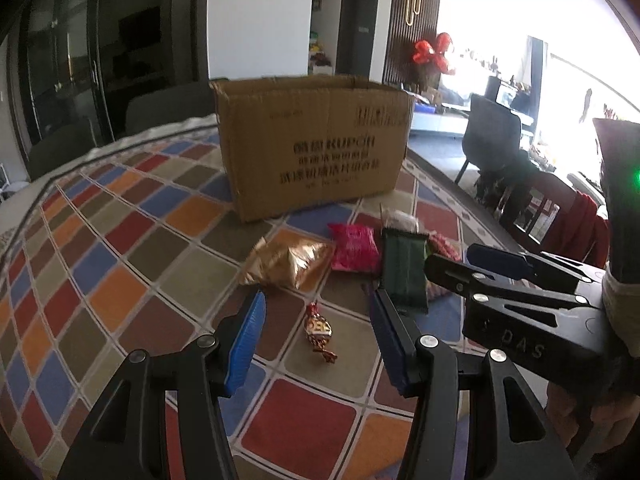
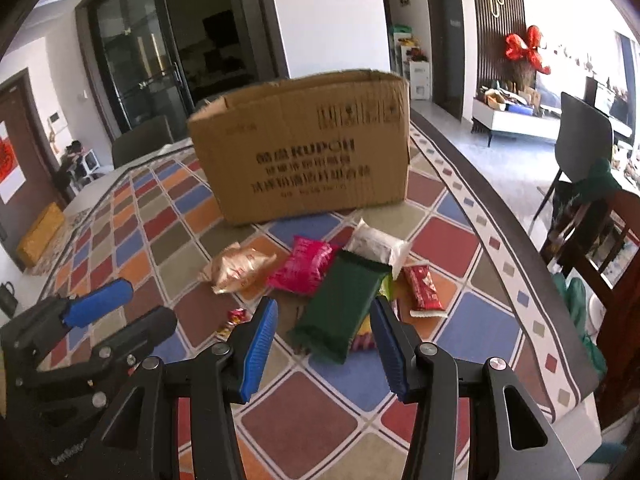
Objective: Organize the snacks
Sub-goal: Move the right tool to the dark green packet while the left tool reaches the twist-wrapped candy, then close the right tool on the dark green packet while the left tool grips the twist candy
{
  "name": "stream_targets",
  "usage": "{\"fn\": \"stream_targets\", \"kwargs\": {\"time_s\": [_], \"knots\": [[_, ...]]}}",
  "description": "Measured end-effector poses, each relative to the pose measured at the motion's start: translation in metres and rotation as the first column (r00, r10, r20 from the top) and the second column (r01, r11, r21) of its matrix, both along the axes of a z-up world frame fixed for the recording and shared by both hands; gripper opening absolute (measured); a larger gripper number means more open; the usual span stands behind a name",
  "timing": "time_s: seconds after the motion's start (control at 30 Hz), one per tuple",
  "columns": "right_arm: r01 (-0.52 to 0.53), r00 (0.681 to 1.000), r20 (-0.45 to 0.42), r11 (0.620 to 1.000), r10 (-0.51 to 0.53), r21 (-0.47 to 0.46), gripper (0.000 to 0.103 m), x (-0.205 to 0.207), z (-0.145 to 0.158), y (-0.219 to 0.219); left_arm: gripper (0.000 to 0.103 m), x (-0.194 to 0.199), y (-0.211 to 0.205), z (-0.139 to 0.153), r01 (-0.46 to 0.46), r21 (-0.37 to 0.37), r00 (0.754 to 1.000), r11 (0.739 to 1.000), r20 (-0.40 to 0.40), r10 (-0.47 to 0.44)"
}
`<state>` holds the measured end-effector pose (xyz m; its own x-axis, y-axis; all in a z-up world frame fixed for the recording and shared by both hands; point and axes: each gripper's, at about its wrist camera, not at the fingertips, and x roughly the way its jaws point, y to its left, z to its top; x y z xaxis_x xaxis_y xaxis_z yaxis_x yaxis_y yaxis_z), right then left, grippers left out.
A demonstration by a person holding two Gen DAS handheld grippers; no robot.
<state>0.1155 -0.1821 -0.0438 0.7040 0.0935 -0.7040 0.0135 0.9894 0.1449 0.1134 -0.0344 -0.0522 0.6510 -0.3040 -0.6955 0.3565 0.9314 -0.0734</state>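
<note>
An open cardboard box stands on the chequered tablecloth; it also shows in the right wrist view. In front of it lie a gold packet, a pink packet, a dark green packet, a white packet, a red packet and a small wrapped candy. My left gripper is open above the candy. My right gripper is open, over the near end of the green packet. Each gripper shows in the other's view.
The tablecloth covers the table, whose right edge runs near the snacks. Dark chairs stand to the right, another chair behind the table. A yellow box lies at the far left.
</note>
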Motion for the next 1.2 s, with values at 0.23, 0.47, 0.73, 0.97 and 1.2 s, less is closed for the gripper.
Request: {"fn": "stream_targets", "kwargs": {"time_s": [0.23,0.47,0.73,0.97,1.2], "knots": [[0.014,0.999,-0.044,1.0,-0.014,-0.009,0.05,0.012,-0.017,0.001,0.048,0.011,-0.006,-0.027,0.029,0.02,0.998,0.999,-0.058,-0.028],[0.015,0.997,-0.077,1.0,-0.016,-0.013,0.05,0.027,-0.03,0.005,0.046,0.021,-0.005,-0.045,0.036,0.011,0.995,0.999,-0.099,-0.035],[0.011,0.994,-0.11,1.0,-0.014,-0.022,0.05,0.04,-0.042,0.011,0.042,0.031,-0.008,-0.053,0.042,0.005,0.992,0.999,-0.12,-0.041],[0.008,0.994,-0.107,0.998,-0.015,-0.07,0.05,0.051,-0.046,0.016,0.038,0.037,-0.013,-0.06,0.05,0.013,0.989,0.999,-0.138,-0.048],[-0.006,0.995,-0.099,0.989,-0.009,-0.146,0.056,0.058,-0.05,0.024,0.033,0.041,-0.012,-0.065,0.041,0.008,0.987,0.999,-0.155,-0.039]]}}
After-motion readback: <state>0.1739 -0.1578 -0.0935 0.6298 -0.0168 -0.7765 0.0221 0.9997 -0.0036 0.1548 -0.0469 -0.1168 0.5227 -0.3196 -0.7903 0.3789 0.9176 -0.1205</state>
